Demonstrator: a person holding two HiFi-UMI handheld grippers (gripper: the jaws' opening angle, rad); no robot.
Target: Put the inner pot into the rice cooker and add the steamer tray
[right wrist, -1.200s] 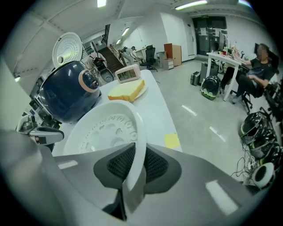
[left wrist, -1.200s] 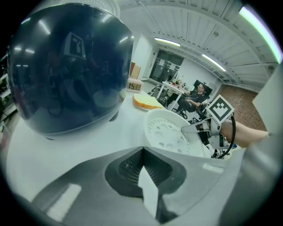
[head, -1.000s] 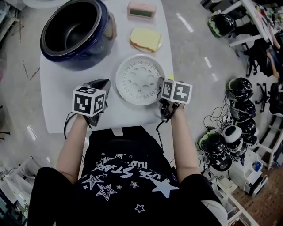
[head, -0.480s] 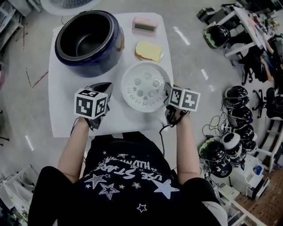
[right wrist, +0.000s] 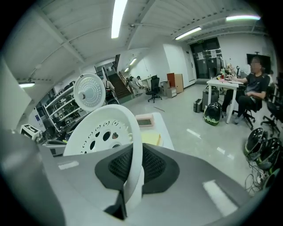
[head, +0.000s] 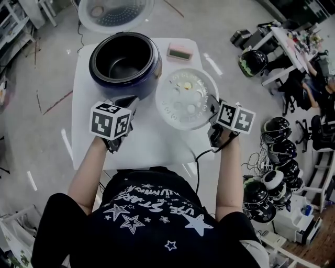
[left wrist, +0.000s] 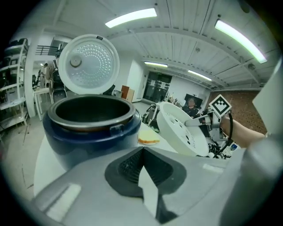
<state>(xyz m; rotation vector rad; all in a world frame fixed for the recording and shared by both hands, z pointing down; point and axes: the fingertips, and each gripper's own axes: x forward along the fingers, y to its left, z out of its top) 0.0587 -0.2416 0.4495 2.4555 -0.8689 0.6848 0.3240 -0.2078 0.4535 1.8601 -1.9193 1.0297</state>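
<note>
Step in hand, by the look of it: seating the tray (head: 186,99) in the cooker (head: 151,78). The pot (head: 123,62) seems already in, w/ its metal rim showing inside the cooker's blue wall. The lid (head: 115,13) stands open behind the cooker.

The right hand-held gripper (head: 212,107) is clamped on the tray's rim, on the edge away from the cooker, i.e. a one-edge grip. The tray hangs clear of the tabletop (head: 146,146), just beside the cooker, tilted rather than level. The left hand-held gripper (head: 127,103) sits near the cooker's front wall, jaws together, nothing btwn them.

To do it well, the person probably needs to:
- Centre the tray over the cooker's mouth before lowering; off-centre, its rim likely catches the pot's edge.
- Level it first. Held by one edge, the free side tends to sag, so it should go slow & let the free side settle, then bring the gripped side down.
- Leave room for the jaws by the cooker's wall, letting go only once the tray sits flat or nearly so.
- Keep the left hand-held gripper out of the mouth; it could steady the cooker's wall or nudge the tray's free edge.
- Stay clear of the lid behind the cooker.
</note>
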